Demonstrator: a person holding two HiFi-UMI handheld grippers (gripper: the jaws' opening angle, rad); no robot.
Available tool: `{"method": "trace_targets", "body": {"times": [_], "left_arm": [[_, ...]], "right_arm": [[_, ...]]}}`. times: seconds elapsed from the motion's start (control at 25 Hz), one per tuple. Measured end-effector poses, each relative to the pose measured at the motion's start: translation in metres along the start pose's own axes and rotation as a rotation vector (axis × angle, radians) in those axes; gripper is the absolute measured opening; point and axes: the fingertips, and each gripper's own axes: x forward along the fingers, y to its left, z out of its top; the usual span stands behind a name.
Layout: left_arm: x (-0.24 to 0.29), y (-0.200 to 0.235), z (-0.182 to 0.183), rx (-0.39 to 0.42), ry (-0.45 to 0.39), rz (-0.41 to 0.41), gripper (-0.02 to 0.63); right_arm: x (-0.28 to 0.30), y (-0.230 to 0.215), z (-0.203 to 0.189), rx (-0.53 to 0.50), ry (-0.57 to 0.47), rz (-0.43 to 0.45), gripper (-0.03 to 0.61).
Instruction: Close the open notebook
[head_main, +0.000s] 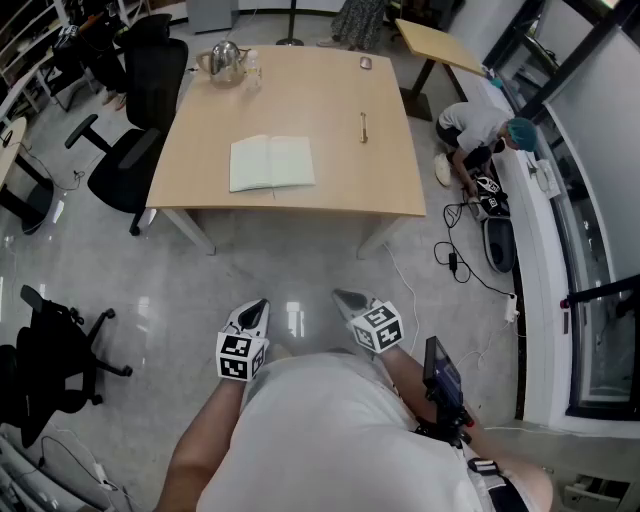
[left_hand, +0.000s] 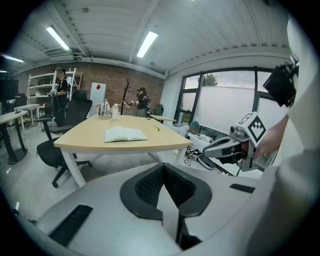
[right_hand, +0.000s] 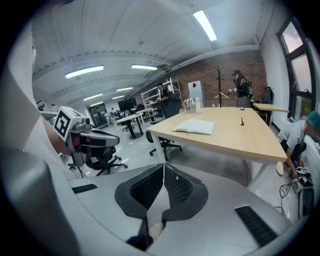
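The open notebook (head_main: 271, 163) lies flat, pages up, near the front edge of the wooden table (head_main: 200, 190). It also shows in the left gripper view as the notebook (left_hand: 125, 134) and in the right gripper view as the notebook (right_hand: 195, 126). Both grippers are held low over the floor, well short of the table. My left gripper (head_main: 257, 307) is shut with nothing in it, its jaws meeting in its own view (left_hand: 163, 172). My right gripper (head_main: 345, 297) is shut and empty too (right_hand: 164, 172).
A pen (head_main: 364, 126) lies right of the notebook; a metal kettle (head_main: 225, 62) stands at the table's far left. Office chairs (head_main: 135, 110) stand left of the table, another (head_main: 50, 350) by my left. A person (head_main: 480, 130) crouches at the right near cables (head_main: 455, 260).
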Motion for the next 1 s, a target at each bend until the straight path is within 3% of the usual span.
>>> {"method": "trace_targets", "body": {"times": [0.24,0.48,0.72,1.0], "left_arm": [[-0.037,0.051,-0.026,-0.073,0.024,0.108,0.006],[-0.038,0.075,-0.032,-0.098,0.041,0.151,0.006],[-0.009,0.098,-0.007,-0.079,0.039,0.162,0.006],[0.037,0.142,0.035,-0.051,0.05,0.178,0.006]], "right_arm": [[0.036,0.041,0.015,-0.035,0.016,0.09,0.017],[0.056,0.041,0.019,-0.039,0.038,0.116,0.017],[0.1,0.021,0.036,-0.045,0.053,0.148,0.017],[0.167,-0.008,0.096,-0.109,0.022,0.205,0.017]]}}
